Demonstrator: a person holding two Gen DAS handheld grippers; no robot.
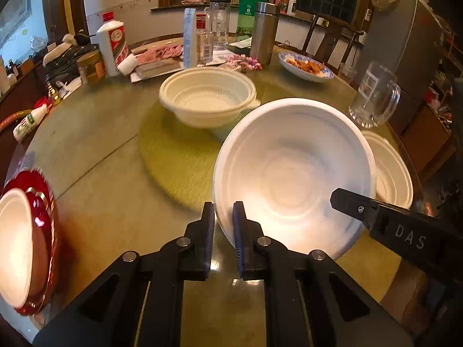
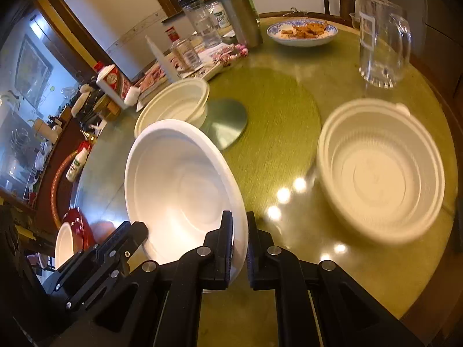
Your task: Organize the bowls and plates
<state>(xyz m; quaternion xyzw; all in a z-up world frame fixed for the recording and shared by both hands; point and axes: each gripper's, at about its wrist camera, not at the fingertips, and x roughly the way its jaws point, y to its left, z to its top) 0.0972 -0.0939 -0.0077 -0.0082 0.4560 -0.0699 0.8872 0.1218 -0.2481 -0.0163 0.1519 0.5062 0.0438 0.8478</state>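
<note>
Both the left claw [image 1: 223, 211] and right claw [image 2: 239, 221] clamp the white bowl's [image 1: 292, 179] near rim.

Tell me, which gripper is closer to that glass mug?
Right. The right gripper, clamped on the white bowl's rim, is on the glass mug's side; the left gripper grips the opposite rim, farther away.

Bare green turntable [image 2: 269, 110] between cream bowls [image 2: 382, 170]; glass mug [image 2: 382, 46] and bottles [image 1: 251, 8] crowd beyond.
</note>
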